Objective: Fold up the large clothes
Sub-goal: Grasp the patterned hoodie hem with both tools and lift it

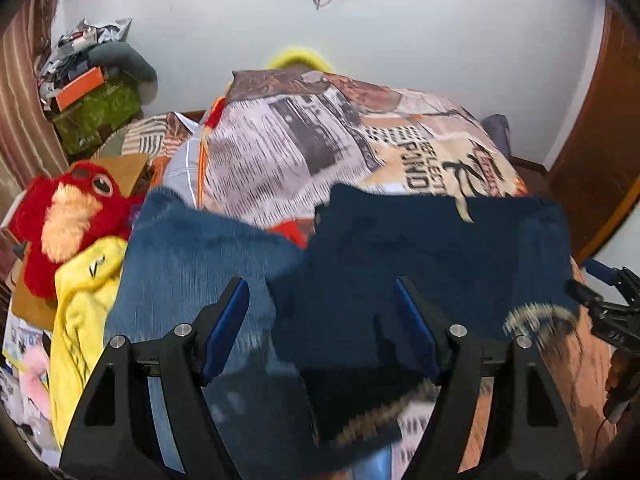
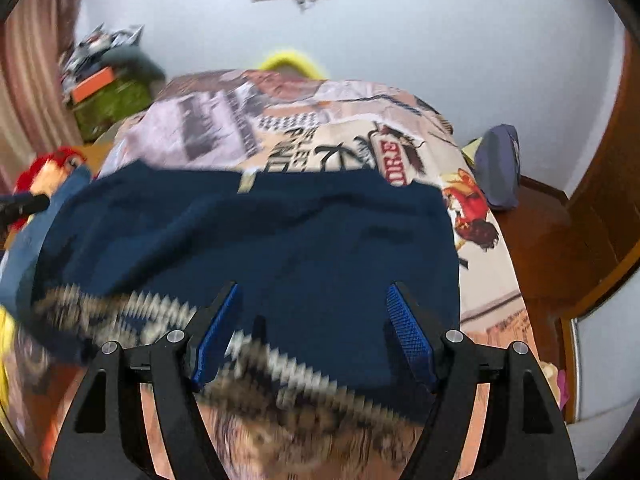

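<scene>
A dark navy garment [image 1: 440, 248] [image 2: 280, 240] with a brown and white patterned hem [image 2: 280, 360] lies spread on the bed's printed cover [image 1: 288, 152] [image 2: 320, 120]. A lighter blue fleecy garment [image 1: 192, 248] lies beside it on the left, partly under it. My left gripper [image 1: 320, 286] hovers over the seam between the two garments, jaws wide, nothing pressed between its blue pads. My right gripper [image 2: 314, 289] hangs open above the navy garment near its hem; it also shows at the right edge of the left wrist view [image 1: 608, 304]. Both views are blurred.
A red plush toy [image 1: 68, 216] and a yellow cloth [image 1: 84, 300] lie left of the bed. Boxes and bags [image 1: 92, 92] are piled in the back left corner. A grey-purple bag [image 2: 498, 168] sits at the bed's right, near a wooden door [image 1: 592, 140].
</scene>
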The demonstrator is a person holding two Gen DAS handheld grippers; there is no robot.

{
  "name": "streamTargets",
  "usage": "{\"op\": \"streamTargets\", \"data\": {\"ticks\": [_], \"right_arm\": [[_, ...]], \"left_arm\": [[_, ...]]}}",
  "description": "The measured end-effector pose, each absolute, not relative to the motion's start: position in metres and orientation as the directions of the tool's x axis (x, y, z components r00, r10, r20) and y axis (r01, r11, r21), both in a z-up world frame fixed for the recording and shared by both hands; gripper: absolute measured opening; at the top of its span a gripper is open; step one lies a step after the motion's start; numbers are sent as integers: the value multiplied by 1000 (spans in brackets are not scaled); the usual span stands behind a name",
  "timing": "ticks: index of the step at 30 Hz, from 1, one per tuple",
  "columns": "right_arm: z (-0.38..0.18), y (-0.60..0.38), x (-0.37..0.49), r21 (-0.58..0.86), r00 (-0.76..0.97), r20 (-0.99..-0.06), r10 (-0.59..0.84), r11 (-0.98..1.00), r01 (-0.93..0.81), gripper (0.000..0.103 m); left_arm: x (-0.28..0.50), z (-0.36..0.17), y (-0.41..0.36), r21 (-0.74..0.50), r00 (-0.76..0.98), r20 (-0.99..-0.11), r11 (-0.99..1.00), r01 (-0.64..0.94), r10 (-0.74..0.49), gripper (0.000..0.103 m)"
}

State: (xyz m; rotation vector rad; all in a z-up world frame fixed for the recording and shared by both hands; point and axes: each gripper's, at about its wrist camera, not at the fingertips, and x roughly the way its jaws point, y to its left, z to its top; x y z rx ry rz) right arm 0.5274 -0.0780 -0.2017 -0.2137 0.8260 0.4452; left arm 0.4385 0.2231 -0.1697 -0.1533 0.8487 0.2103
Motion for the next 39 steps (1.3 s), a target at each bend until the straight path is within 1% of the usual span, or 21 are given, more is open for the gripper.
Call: {"op": "streamTargets", "data": {"ticks": [3,4,9,11,14,17,19,21,23,26,30,32,35,36,37,39], "right_arm": [[-204,-85,504,-32,583,-759,291,877,-479,71],[-203,-88,498,-33,581,-760,290,876,-481,71],[-201,-101,481,5,560,-770,305,881,-472,71],[-200,-107,476,21,555,-772,311,885,-466,71],[-200,-110,473,22,550,-775,310,884,-467,72],[-202,-111,471,14,555,-775,303,886,-464,72],[-204,-111,473,16,554,-775,302,887,-461,72],[-205,-112,472,20,556,-775,301,890,-455,72],[-209,-110,477,26,552,-778,301,893,-450,72],[-214,-107,483,40,543,-783,302,897,-441,72],[-219,-98,491,58,533,-785,315,895,-443,72],[-222,-92,493,64,528,-787,318,894,-444,72],[-226,-85,495,77,516,-794,323,894,-442,72],[-226,-82,495,79,513,-795,324,894,-442,72],[-226,-79,494,79,510,-797,324,893,-444,72],[-224,-75,492,78,510,-796,325,891,-447,72]], "left_arm": [[414,-174,219,-126,642,-764,962,-243,62,73],[405,-178,217,-169,640,-768,955,-243,27,73],[373,-201,206,-341,642,-757,912,-229,-122,73],[367,-214,200,-397,634,-751,892,-214,-182,73],[364,-235,202,-458,629,-746,854,-249,-217,73],[367,-253,212,-553,636,-717,789,-268,-286,73],[372,-257,219,-598,665,-681,756,-266,-305,72],[377,-260,225,-634,690,-648,731,-254,-322,68],[385,-265,231,-656,711,-626,709,-259,-320,66],[396,-264,232,-653,733,-605,720,-233,-311,66],[404,-263,230,-624,765,-589,747,-229,-258,66],[413,-262,226,-565,764,-616,783,-259,-192,60],[424,-258,221,-501,755,-645,811,-301,-118,40],[425,-255,220,-478,753,-652,819,-317,-90,28],[428,-251,219,-453,745,-663,831,-323,-72,22],[427,-241,219,-472,753,-651,829,-300,-98,17]]}}
